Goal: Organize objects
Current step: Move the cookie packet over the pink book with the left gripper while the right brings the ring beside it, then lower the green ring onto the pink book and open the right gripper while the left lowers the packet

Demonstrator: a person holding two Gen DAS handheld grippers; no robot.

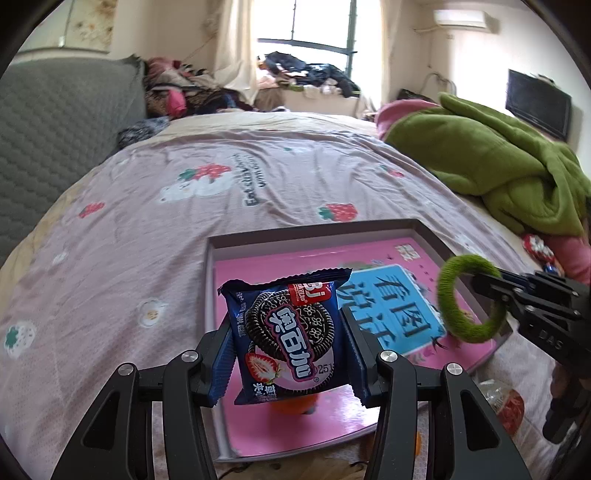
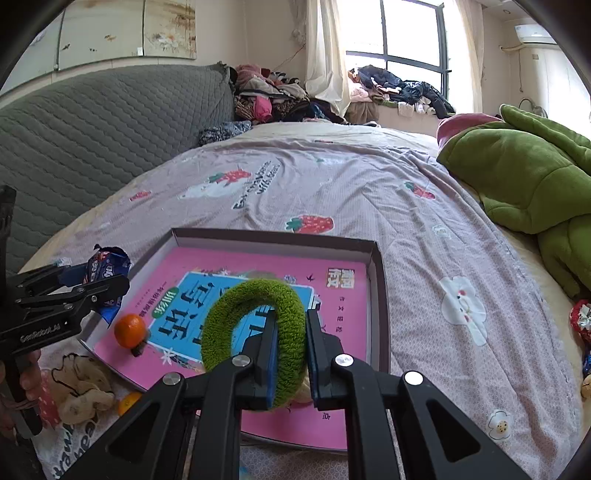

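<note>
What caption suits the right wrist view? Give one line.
Right gripper clamps a green fuzzy hair tie above a box holding a pink book.

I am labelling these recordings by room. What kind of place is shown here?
Most likely a bedroom in a home: a bed with a strawberry-print sheet, piles of clothes near the window, and a green blanket.

A bed with a strawberry-print sheet carries a shallow box, a green blanket, and a clothes pile.
</note>
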